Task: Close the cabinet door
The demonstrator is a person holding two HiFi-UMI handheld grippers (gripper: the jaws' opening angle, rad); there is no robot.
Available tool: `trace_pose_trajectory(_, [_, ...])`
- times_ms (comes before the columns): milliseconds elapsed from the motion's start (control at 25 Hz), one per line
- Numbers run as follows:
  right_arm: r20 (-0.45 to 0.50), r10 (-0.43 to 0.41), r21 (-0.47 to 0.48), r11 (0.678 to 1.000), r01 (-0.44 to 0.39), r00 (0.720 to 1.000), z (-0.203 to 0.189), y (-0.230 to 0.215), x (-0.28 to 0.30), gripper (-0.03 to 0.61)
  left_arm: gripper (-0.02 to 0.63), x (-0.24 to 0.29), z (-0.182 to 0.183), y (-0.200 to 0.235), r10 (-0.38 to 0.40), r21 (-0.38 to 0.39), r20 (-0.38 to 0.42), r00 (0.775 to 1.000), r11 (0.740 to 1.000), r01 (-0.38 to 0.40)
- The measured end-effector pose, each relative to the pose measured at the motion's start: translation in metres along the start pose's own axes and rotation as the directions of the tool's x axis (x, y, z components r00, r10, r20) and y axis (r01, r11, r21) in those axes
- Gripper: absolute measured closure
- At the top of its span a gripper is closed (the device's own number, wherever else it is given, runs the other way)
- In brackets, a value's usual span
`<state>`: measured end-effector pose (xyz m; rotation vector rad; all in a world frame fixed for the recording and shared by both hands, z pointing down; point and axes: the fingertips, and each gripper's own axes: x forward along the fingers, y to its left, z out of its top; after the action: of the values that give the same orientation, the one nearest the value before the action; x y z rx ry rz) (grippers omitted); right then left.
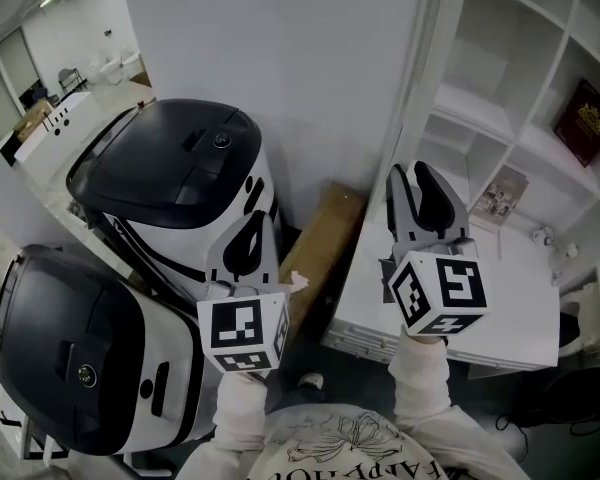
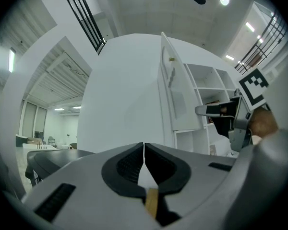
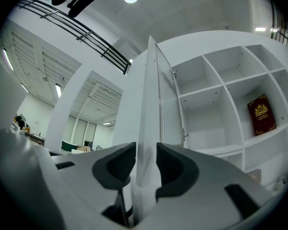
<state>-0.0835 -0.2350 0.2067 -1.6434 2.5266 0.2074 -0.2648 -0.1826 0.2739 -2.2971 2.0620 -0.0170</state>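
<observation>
The white cabinet (image 1: 500, 108) stands at the right with open shelves. Its door (image 1: 420, 78) is swung open and shows edge-on. My right gripper (image 1: 420, 183) is at the door's lower end. In the right gripper view the door (image 3: 151, 104) runs up from between the two pads, and the right gripper (image 3: 145, 164) is shut on its edge. My left gripper (image 1: 248, 230) hangs to the left of the door, apart from it. In the left gripper view the left gripper (image 2: 144, 150) has its jaws together with nothing in them, and the door (image 2: 175, 95) is ahead to the right.
Two large black-and-white machines (image 1: 180, 168) (image 1: 70, 348) stand close on the left. A cardboard box (image 1: 325, 238) leans between them and the cabinet. A red book (image 1: 585, 118) and a small picture (image 1: 500, 198) sit on the shelves.
</observation>
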Motion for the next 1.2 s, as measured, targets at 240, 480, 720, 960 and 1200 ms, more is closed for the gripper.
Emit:
trace_pose_trajectory(240, [-0.013, -0.013, -0.027, 1.0, 0.013, 1.0, 0.0, 0.001, 0.009, 0.46, 0.606, 0.009, -0.004, 0.005, -0.007, -0.012, 0.001, 1.0, 1.0, 0.007])
trace_pose_trajectory(480, [-0.021, -0.05, -0.044, 0.998, 0.049, 0.999, -0.002, 0.001, 0.012, 0.463, 0.606, 0.021, -0.008, 0.006, -0.026, -0.023, -0.002, 1.0, 0.999, 0.026])
trace_pose_trajectory(720, [-0.01, -0.069, -0.027, 0.997, 0.068, 0.998, -0.002, -0.001, 0.011, 0.472, 0.606, 0.038, -0.011, -0.001, -0.071, -0.03, 0.0, 0.997, 0.997, 0.071])
trace_pose_trajectory(960, [0.012, -0.069, -0.018, 0.997, 0.069, 0.998, -0.003, -0.005, 0.009, 0.477, 0.606, 0.058, -0.014, -0.018, -0.144, -0.036, 0.002, 0.99, 0.989, 0.144])
trace_pose_trajectory(1200, [0.015, -0.098, -0.004, 0.995, 0.098, 0.995, -0.003, -0.012, 0.003, 0.485, 0.606, 0.074, -0.017, -0.038, -0.234, -0.038, 0.007, 0.972, 0.971, 0.234])
